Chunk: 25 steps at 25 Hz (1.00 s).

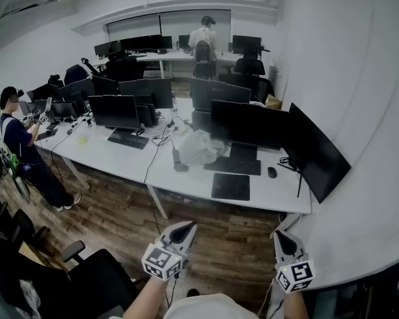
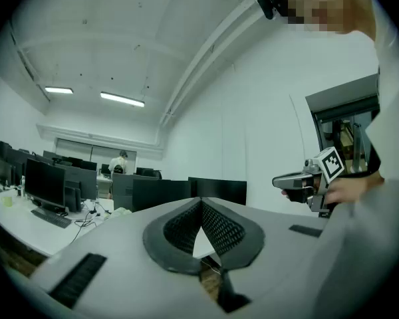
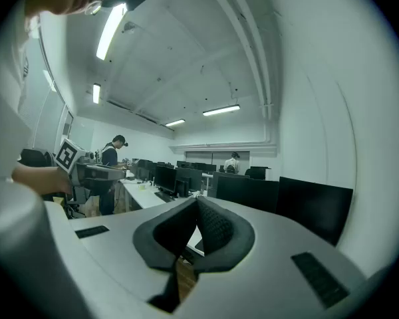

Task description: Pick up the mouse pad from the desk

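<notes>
One dark, flat, rectangular mouse pad (image 1: 231,186) lies at the near edge of the white desk (image 1: 120,158), square to that edge, with nothing on it. Just behind it sits a keyboard (image 1: 233,165), and a mouse (image 1: 272,172) lies near its far right corner. A wide monitor (image 1: 246,125) stands behind the keyboard, another monitor (image 1: 317,155) angles along the right end, and a crumpled white bag (image 1: 201,146) rests to the left. Bare wooden floor (image 1: 213,228) separates the desk from both grippers. The left gripper (image 1: 183,229) and right gripper (image 1: 284,238) are held level, well short of the desk, each with jaws pressed together on nothing.
</notes>
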Each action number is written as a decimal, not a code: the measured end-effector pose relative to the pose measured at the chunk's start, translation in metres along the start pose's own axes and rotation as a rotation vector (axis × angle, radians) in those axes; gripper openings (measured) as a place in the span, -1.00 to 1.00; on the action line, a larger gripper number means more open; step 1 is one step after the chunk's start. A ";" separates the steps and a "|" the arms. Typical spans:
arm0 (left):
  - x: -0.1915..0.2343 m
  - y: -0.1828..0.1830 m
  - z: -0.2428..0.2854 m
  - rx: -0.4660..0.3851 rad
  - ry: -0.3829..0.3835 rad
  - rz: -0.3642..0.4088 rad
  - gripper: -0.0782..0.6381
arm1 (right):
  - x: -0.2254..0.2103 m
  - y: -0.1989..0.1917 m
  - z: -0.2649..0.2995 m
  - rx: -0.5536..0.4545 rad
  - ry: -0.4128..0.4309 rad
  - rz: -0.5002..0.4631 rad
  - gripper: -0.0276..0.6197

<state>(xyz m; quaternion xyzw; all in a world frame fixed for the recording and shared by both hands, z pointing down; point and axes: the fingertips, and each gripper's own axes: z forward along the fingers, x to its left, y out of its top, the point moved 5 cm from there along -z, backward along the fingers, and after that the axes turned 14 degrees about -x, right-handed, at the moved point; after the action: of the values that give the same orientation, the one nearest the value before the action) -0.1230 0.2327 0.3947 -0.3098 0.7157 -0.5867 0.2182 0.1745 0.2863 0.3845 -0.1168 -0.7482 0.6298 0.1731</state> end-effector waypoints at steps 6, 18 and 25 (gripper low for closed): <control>0.001 0.003 -0.004 -0.005 -0.005 -0.006 -0.74 | 0.010 0.013 0.002 0.004 0.000 0.001 -0.88; 0.000 0.003 -0.006 -0.014 -0.009 -0.013 -0.74 | 0.018 0.015 0.005 -0.004 -0.001 -0.008 -0.88; 0.003 0.003 -0.010 -0.014 -0.001 -0.013 -0.74 | 0.020 0.015 0.008 -0.012 -0.010 0.009 -0.88</control>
<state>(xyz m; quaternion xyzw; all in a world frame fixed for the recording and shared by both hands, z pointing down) -0.1326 0.2385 0.3940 -0.3165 0.7176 -0.5828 0.2126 0.1519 0.2896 0.3712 -0.1181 -0.7522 0.6267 0.1658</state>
